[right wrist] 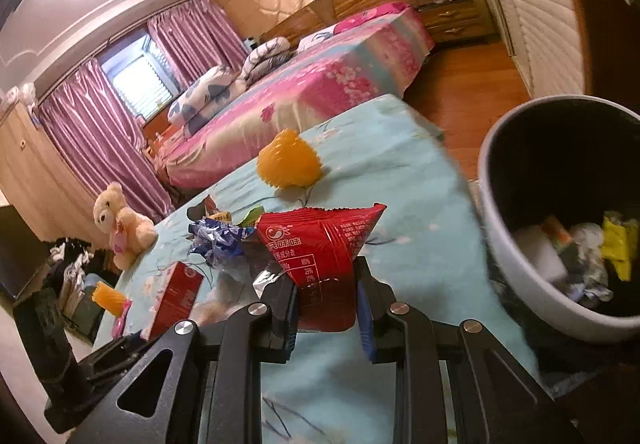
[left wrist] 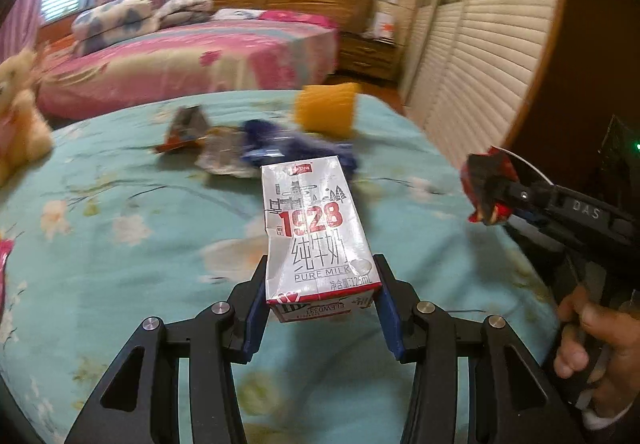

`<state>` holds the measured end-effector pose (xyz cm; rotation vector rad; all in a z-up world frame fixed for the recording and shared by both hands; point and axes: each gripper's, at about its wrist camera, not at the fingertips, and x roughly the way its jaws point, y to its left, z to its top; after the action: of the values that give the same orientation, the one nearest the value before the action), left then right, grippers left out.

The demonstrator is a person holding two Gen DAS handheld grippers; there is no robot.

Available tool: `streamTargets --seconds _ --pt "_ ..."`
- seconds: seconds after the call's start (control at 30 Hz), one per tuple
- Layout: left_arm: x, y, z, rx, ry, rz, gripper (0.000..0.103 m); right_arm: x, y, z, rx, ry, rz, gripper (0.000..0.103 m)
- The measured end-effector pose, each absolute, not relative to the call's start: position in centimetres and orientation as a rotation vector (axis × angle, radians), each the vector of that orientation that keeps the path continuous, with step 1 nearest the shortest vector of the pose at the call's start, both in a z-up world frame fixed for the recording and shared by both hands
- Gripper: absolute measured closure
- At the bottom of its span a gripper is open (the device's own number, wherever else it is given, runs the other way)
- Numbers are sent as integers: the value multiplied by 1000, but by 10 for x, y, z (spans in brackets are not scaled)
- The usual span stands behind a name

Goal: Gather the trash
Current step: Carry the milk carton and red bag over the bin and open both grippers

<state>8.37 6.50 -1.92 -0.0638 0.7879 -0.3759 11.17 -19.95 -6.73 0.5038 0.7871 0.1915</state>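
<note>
Above the bed [left wrist: 120,204], both grippers tilt downward, left [left wrist: 320,284] clamping milk carton [left wrist: 316,228], right [right wrist: 326,288] pinching red wrapper [right wrist: 320,244].

My milk carton [left wrist: 316,232] reads "1928", "PURE MILK" and "125mL"; "DAS" stands on my right gripper [left wrist: 490,192].

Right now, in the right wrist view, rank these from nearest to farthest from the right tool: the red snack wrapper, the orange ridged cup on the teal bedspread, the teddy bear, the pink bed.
1. Red snack wrapper: clamped in the right tool.
2. Orange ridged cup: straight beyond, mid bedspread.
3. Teddy bear: far left edge, roughly level with the cup, so too close to call.
4. Pink bed: behind, across the gap.
</note>
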Motion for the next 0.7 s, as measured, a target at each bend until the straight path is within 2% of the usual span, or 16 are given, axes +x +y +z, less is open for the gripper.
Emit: streamTargets --seconds 0.7 --pt "97 -25 -8 30 769 -565 57 62 -286 -47 548 699 4 79"
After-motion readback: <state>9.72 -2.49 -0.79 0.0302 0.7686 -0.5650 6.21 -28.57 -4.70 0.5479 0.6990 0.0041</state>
